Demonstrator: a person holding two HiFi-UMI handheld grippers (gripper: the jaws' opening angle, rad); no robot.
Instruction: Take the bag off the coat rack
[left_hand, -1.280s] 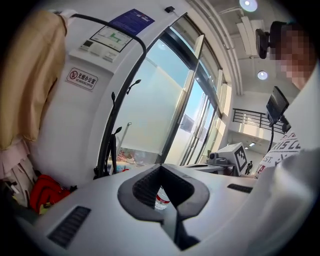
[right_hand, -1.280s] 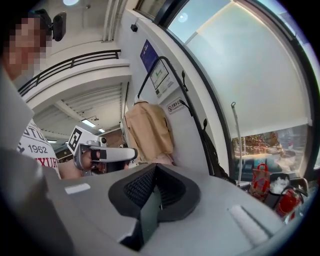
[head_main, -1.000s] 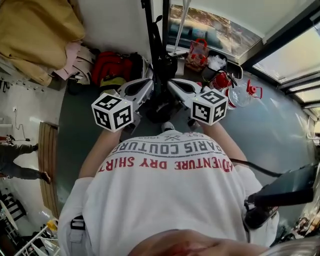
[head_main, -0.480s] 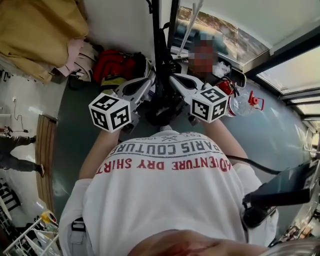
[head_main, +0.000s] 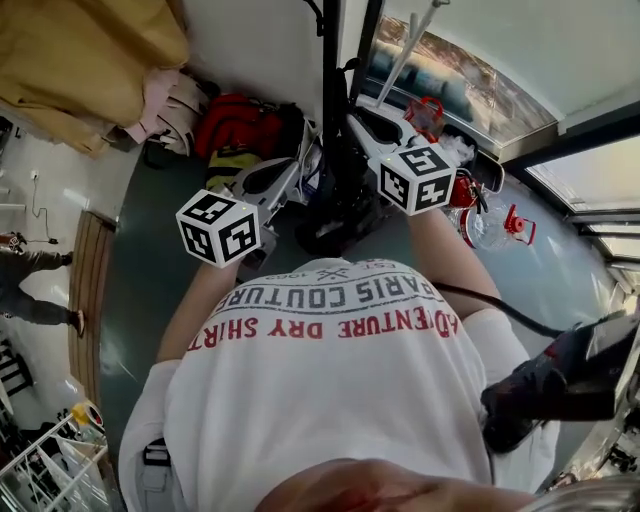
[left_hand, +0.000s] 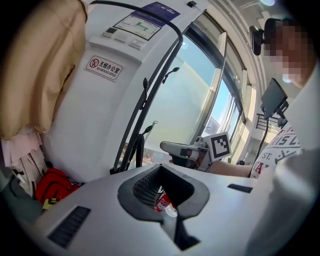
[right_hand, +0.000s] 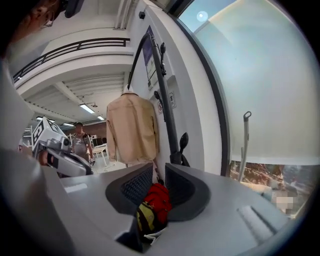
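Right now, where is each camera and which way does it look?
Head view: on the head, looking down; white T-shirt, arms, left gripper, right gripper show.
Left gripper view: on that gripper, facing coat rack; jaws together.
Right gripper view: on that gripper, facing beige shirt; jaws opening, empty.
Shared: all show the red bag.

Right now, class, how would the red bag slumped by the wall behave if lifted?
The red bag looks like soft, crumpled fabric, so it is probably floppy. It bulges, so it is perhaps filled and somewhat heavy. Rolling seems unlikely.
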